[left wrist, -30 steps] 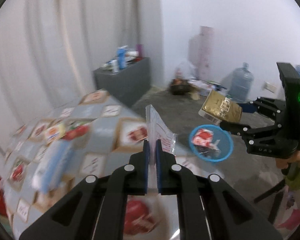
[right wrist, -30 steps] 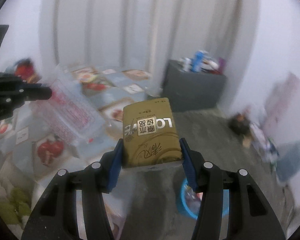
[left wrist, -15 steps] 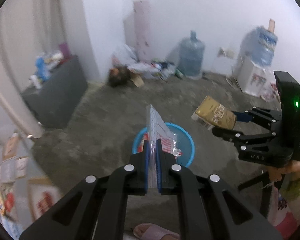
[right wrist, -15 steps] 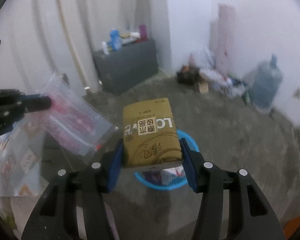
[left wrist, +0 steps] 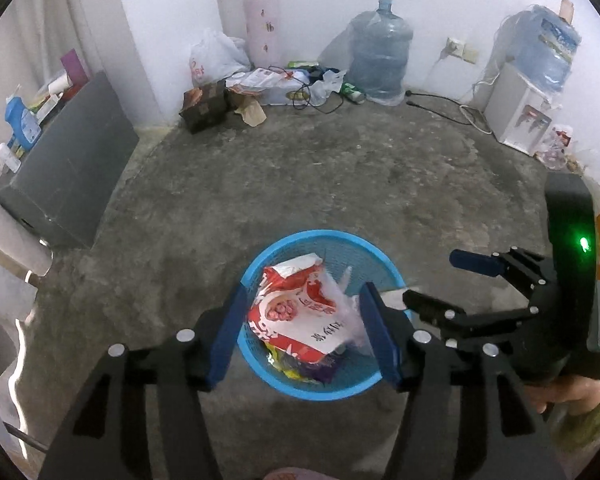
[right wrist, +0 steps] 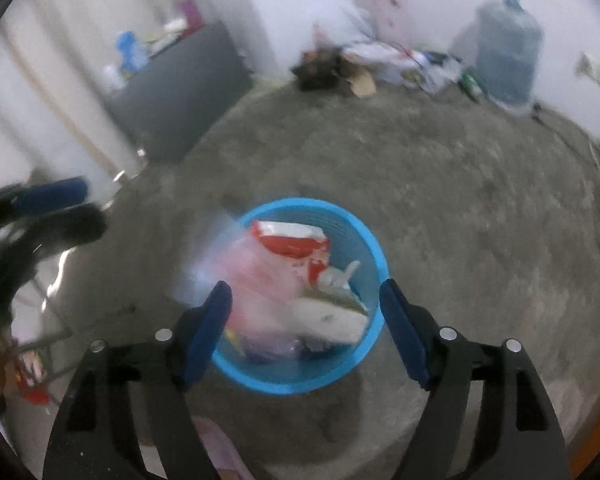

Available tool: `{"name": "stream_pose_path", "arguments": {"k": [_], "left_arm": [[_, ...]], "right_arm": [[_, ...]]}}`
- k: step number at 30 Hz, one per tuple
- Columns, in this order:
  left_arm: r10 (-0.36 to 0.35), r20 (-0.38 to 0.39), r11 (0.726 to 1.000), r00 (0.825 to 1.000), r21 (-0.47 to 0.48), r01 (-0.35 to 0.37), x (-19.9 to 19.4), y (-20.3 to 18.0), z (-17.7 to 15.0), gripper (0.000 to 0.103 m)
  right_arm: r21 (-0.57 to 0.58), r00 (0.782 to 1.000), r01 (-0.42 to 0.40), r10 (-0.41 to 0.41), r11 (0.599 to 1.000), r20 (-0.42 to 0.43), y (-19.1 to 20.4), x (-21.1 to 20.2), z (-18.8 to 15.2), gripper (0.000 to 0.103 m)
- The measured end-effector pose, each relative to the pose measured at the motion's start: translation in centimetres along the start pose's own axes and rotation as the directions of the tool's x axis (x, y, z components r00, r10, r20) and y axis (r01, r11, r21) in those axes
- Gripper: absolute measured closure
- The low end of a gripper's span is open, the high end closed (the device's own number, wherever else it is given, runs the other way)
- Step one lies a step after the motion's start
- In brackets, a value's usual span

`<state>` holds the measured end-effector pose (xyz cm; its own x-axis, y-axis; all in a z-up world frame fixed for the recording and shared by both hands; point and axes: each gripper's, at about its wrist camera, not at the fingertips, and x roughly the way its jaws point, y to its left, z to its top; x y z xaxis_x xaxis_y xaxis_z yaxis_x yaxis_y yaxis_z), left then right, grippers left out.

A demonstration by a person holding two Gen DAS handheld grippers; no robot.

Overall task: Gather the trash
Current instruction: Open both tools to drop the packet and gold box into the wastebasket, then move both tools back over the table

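A blue mesh basket [left wrist: 320, 237] stands on the concrete floor, right under both grippers. My left gripper [left wrist: 304, 334] hangs over it with its jaws opening and nothing pressed between the pads. Below it lie a red and white snack packet [left wrist: 296, 312] and a crumpled clear bag [left wrist: 350, 312]. My right gripper [right wrist: 306, 320] is also over the basket [right wrist: 376, 248], jaws opening and empty. In its blurred view the clear bag with pink print [right wrist: 240, 276] is dropping at the basket's left rim. A pale carton [right wrist: 332, 318] lies inside. The right gripper [left wrist: 448, 284] also shows beside the basket.
A grey cabinet [left wrist: 68, 168] with bottles stands on the left. Along the far wall are a litter pile [left wrist: 260, 88], a large water bottle [left wrist: 380, 60] and a white dispenser [left wrist: 520, 116] with cables. A person's hand [left wrist: 572, 392] holds the right gripper.
Both grippers swung from the table to above the blue basket and sank. Both opened: the left let go of the clear bag, the right of the gold carton, and both dropped.
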<state>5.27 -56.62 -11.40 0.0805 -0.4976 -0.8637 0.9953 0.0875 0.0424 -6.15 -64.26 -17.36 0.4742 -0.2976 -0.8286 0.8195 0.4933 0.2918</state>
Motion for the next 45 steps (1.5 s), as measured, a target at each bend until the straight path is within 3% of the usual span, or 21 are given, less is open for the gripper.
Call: {"name": "stream_pose_path", "arguments": {"k": [4,13,16,24,30,37,41,45], "left_arm": [[-0.028,0.025,0.999,0.999,-0.021,0.029,-1.0,0.4,-0.5,0.039],[0.046,0.131,0.996,0.99,-0.078,-0.036,-8.4,2.3,-2.6,0.037],[0.075,0.165,0.992,0.983,-0.111,-0.057,-12.0,3.0,-4.3,0.032],[0.23,0.265,0.956,0.937,-0.239,-0.167,-23.2,7.5,-12.9,0.028],[0.403,0.239,0.878,0.884,-0.374,-0.299,-29.9,12.9,-22.2,0.028],[0.532,0.132,0.761,0.836,-0.508,-0.404,-34.1,19.3,-32.9,0.028],[0.557,0.093,0.72,0.825,-0.55,-0.424,-34.3,21.6,-36.1,0.028],[0.552,0.06,0.715,0.831,-0.546,-0.436,-32.9,24.1,-37.4,0.024]], "right_arm": [[0.035,1.0,-0.015,0.014,0.999,0.019,-0.2,-1.4,-0.7,0.031],[-0.049,0.997,0.006,-0.003,0.999,0.072,1.6,-5.0,-1.5,0.031],[-0.106,0.995,0.003,0.007,0.994,0.099,3.0,-7.0,-1.8,0.031],[-0.326,0.978,-0.023,0.088,0.945,0.187,9.2,-13.3,-2.7,0.031],[-0.503,0.958,-0.087,0.211,0.86,0.196,16.7,-15.4,-4.0,0.031],[-0.717,0.929,-0.172,0.354,0.676,0.111,28.8,-15.2,-6.1,0.031],[-0.769,0.912,-0.237,0.408,0.594,0.035,35.7,-13.8,-7.0,0.031],[-0.788,0.901,-0.282,0.434,0.547,-0.021,40.8,-12.5,-7.8,0.031]]}}
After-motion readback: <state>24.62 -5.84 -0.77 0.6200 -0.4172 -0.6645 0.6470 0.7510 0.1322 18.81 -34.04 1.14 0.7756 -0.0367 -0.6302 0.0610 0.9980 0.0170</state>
